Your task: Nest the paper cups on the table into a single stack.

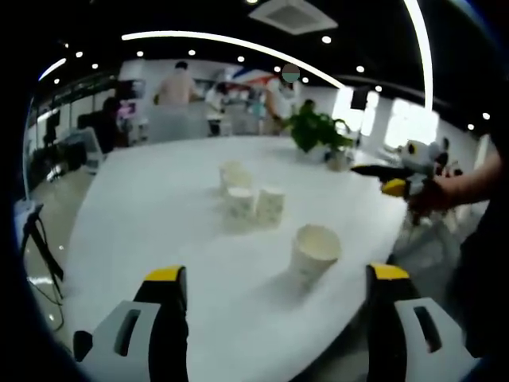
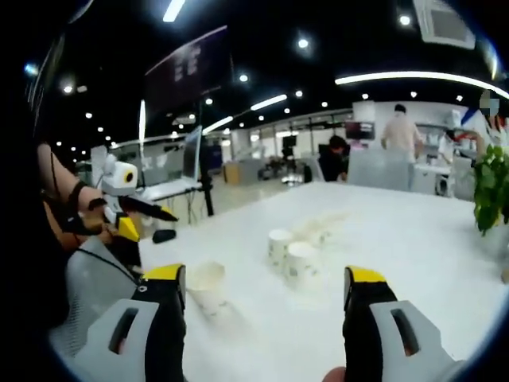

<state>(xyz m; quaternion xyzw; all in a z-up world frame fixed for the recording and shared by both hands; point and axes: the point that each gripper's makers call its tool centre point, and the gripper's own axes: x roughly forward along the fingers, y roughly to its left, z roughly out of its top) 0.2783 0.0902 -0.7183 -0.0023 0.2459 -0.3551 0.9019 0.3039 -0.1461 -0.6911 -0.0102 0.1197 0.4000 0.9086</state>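
Paper cups [image 1: 254, 203] stand apart on the white tabletop [image 1: 159, 223], none visibly nested; stacking appears unstarted; left tongs [image 1: 278, 298] and right tongs [image 2: 266, 298] gape wide, empty.

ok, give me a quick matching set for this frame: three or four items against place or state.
Items:
1. lone paper cup
2. cluster of cups
3. potted plant
4. left gripper

Place or state:
A. far side of the white table, green leaves
B. jaws wide apart, holding nothing
C. near table edge, upright, standing apart
D. mid-table, standing close together

Pairs: 1-C, 2-D, 3-A, 4-B
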